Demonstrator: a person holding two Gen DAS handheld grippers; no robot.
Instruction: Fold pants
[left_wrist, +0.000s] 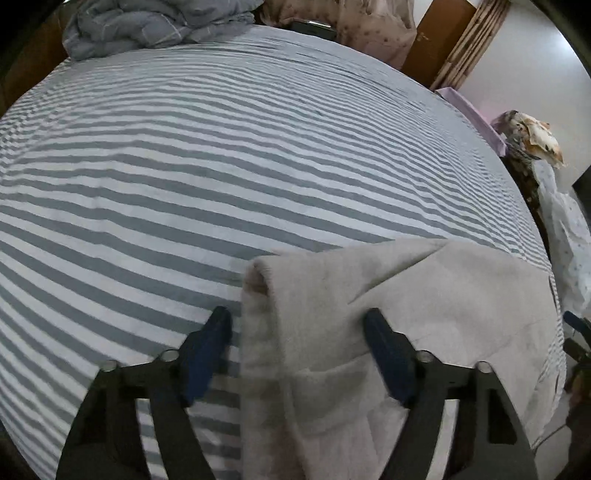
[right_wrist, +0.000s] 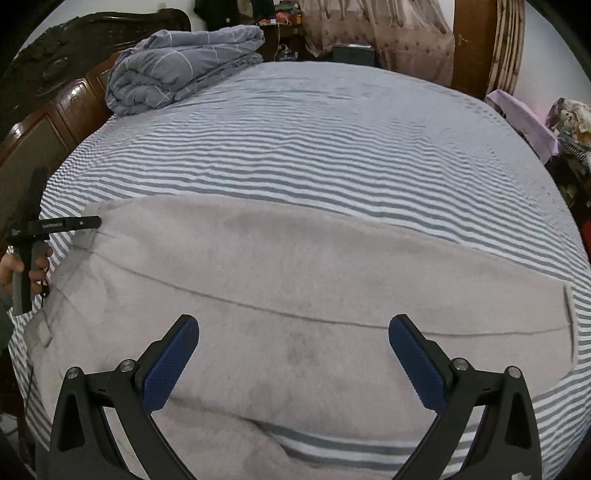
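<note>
blue-padded, our left gripper (left_wrist: 297, 325) stands apart astride a raised fold of the pants (right_wrist: 295, 280), pinching nothing, and our right gripper (right_wrist: 293, 332) hangs wide open over the cloth. we see the pale grey pants spread flat across the striped bedsheet (right_wrist: 314, 147). they look soft, light and limp, so we would pinch an edge or hem.

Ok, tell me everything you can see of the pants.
The pants are pale grey, soft and fleecy-looking, spread sideways across the near part of the striped bed sheet. A long seam runs along them. One end is bunched and folded over, a pocket edge showing in the left wrist view. They lie flat on the sheet; no pad presses on them.
</note>
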